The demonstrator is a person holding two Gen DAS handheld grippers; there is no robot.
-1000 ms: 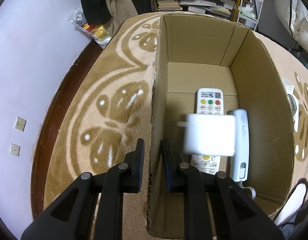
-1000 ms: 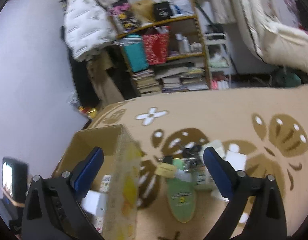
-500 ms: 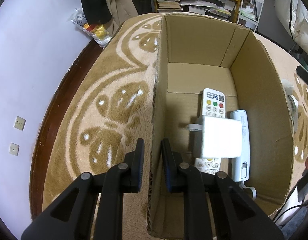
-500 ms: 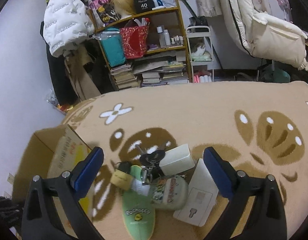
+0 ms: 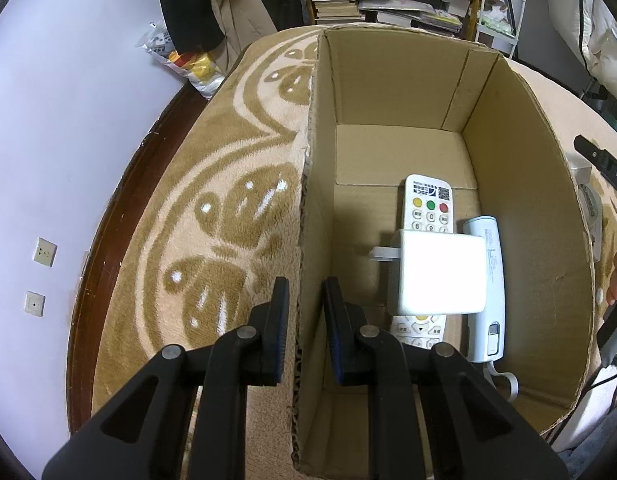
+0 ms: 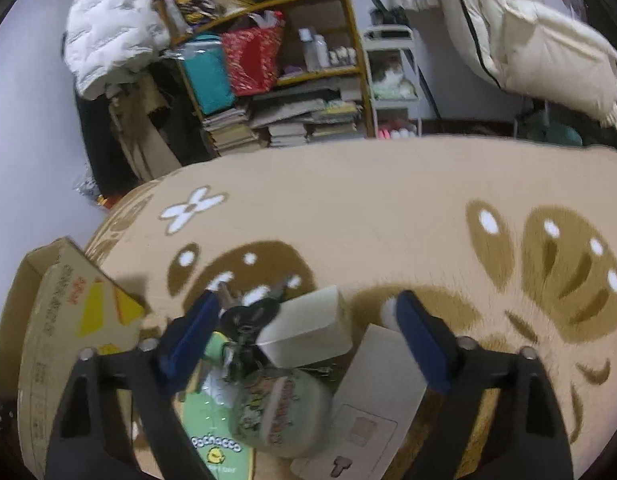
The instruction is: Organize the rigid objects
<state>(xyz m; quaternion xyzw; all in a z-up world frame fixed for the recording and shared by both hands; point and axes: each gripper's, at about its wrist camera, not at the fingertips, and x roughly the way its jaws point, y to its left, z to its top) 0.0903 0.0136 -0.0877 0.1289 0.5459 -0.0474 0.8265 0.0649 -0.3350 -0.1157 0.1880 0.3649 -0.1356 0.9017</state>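
The box wall (image 5: pixel 308 240) is pinched by the left gripper (image 5: pixel 305 312); the right gripper (image 6: pixel 304 320), jaws just narrowing yet wide, is hung over a white case (image 6: pixel 304 330) at 12 o'clock of the pile

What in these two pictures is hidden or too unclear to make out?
- Remote control, left wrist view: its middle is covered by the white charger.
- Green case, right wrist view: cut off by the bottom edge and partly behind the right gripper.
- Keys, right wrist view: blurred, so they cannot be counted.
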